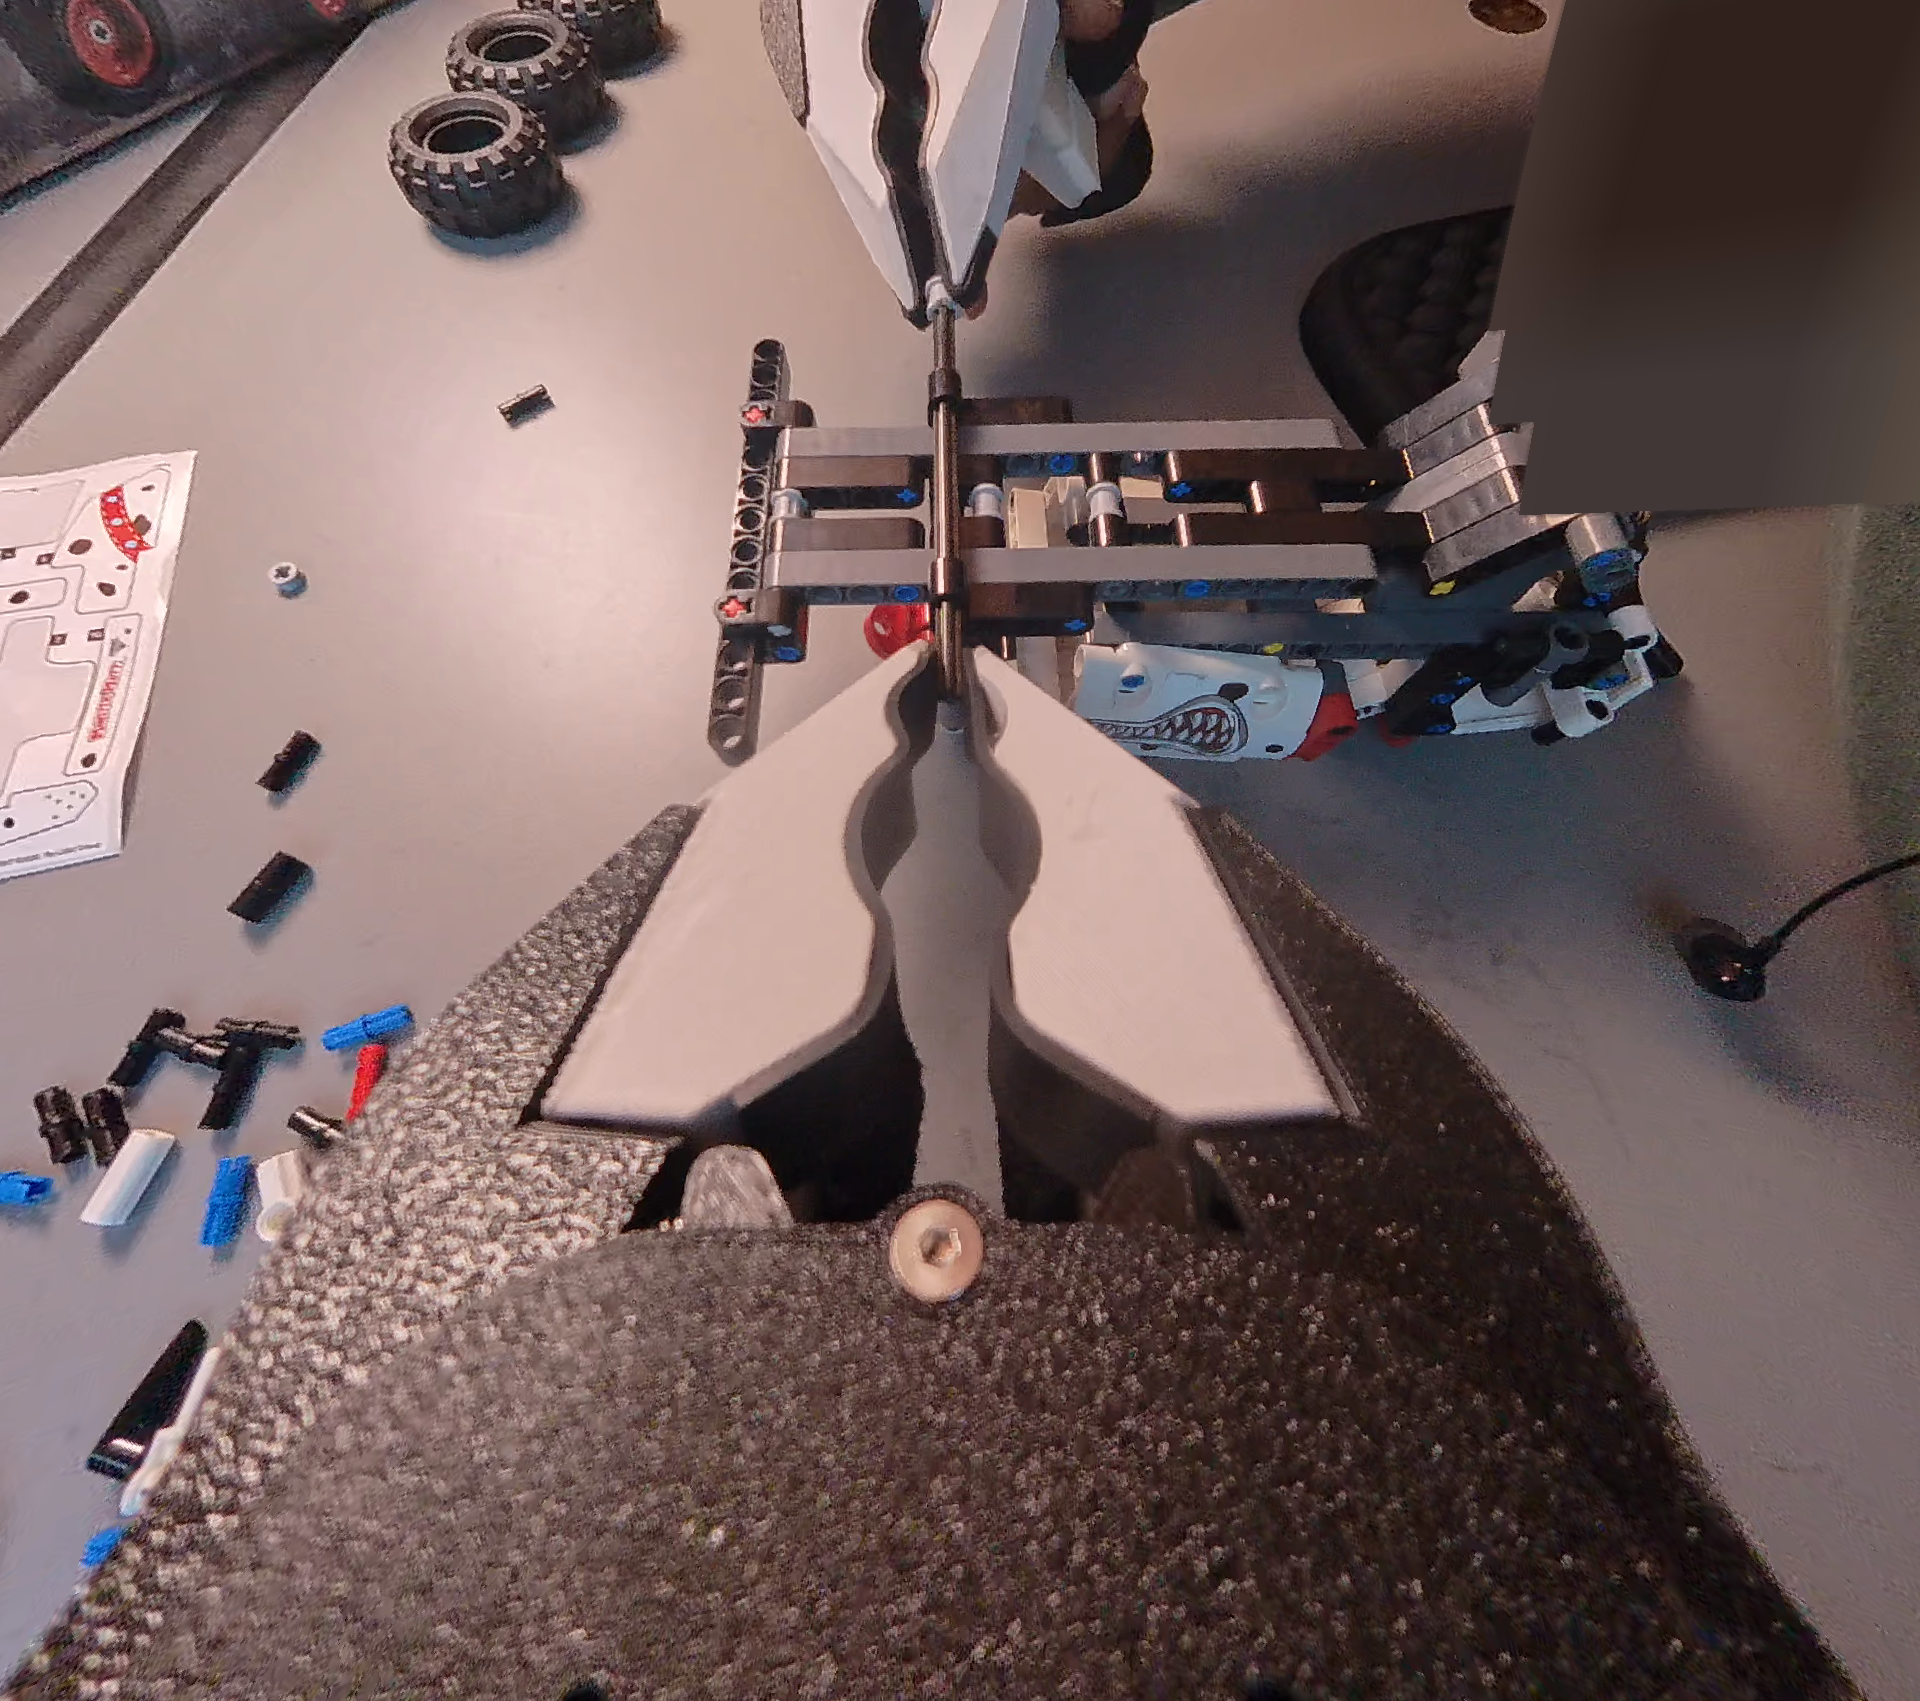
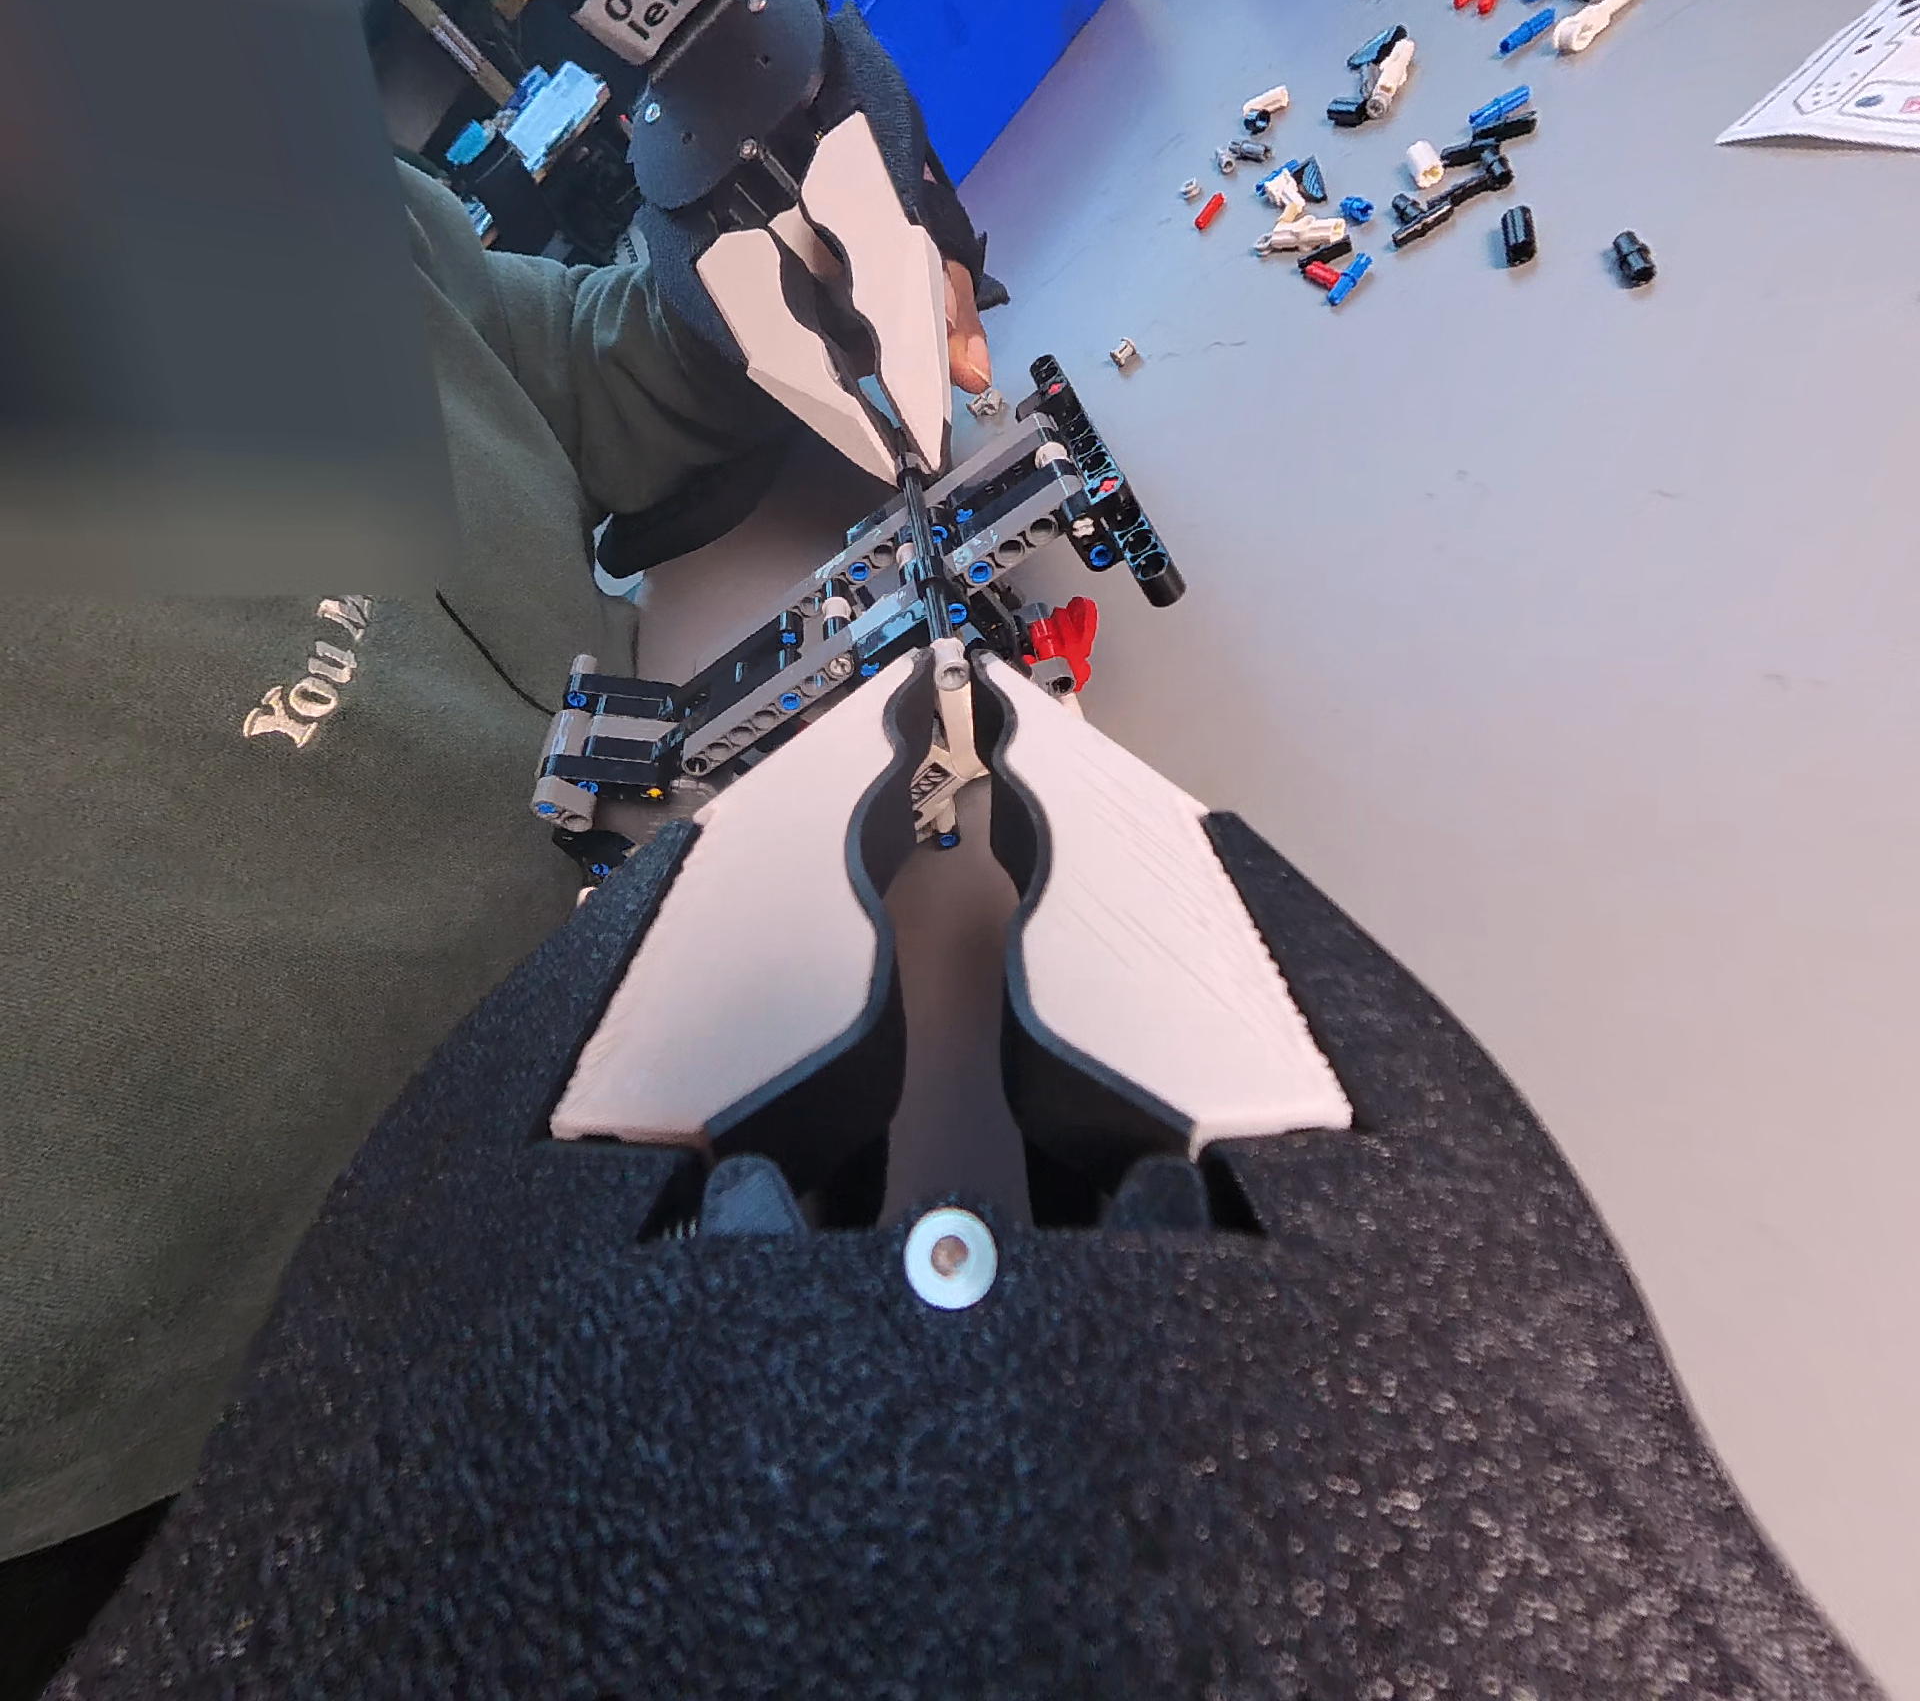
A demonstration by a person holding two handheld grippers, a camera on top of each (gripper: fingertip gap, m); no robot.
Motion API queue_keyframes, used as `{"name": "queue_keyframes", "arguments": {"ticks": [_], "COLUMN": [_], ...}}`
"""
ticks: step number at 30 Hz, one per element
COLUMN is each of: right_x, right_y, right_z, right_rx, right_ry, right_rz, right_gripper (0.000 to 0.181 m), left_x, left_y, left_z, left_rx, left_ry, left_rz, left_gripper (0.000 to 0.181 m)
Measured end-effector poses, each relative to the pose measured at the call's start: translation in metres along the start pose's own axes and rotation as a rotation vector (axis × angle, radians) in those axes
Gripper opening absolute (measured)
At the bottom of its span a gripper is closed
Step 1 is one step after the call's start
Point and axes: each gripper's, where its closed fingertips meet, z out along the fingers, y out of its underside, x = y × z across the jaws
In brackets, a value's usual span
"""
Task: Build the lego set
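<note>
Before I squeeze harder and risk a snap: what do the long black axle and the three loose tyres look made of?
Axle: probably hard plastic, thin, dark and slightly glossy; both grippers pinch its ends. Tyres: likely rubber, matte black, with chunky tread blocks.

Bare surface lies open to the right of the left claw, while its left is strewn with loose pieces, three tyres beyond, and the chassis blocks passage directly ahead.
</note>
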Motion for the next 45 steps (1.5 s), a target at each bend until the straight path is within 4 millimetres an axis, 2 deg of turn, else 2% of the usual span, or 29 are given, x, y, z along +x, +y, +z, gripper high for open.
{"name": "queue_keyframes", "arguments": {"ticks": [10,15,26,28,30,32,41,43,45], "right_x": [-0.002,-0.001,-0.007,-0.013,-0.01,-0.01,-0.01,-0.012,-0.014], "right_y": [0.001,0.001,0.001,0.003,0.007,0.002,0.006,0.01,0.011], "right_z": [0.002,0.003,0.002,0.008,0.013,0.011,0.014,0.012,0.007], "right_rx": [-0.068,-0.07,-0.092,-0.097,-0.129,-0.114,-0.049,-0.058,-0.055], "right_ry": [0.027,0.074,0.099,0.069,0.109,0.122,0.121,0.133,0.149], "right_rz": [0.138,0.152,0.032,-0.004,-0.109,-0.131,-0.163,-0.205,-0.244], "right_gripper": [0.006,0.006,0.005,0.005,0.005,0.005,0.006,0.021,0.027], "left_x": [-0.002,0.001,0.006,0.012,0.008,0.007,0.009,0.01,0.01], "left_y": [0.0,0.0,-0.002,-0.006,-0.002,-0.005,-0.003,-0.003,-0.003], "left_z": [0.001,0.001,0.002,0.006,0.008,0.007,0.006,0.005,0.004], "left_rx": [-0.009,0.007,0.021,0.04,0.005,0.023,0.033,0.033,0.036], "left_ry": [-0.123,-0.144,-0.103,-0.071,-0.098,-0.085,-0.056,-0.048,-0.042], "left_rz": [0.173,0.173,0.145,0.134,0.147,0.097,0.1,0.097,0.09], "left_gripper": [0.003,0.003,0.002,0.002,0.002,0.002,0.003,0.003,0.003]}}
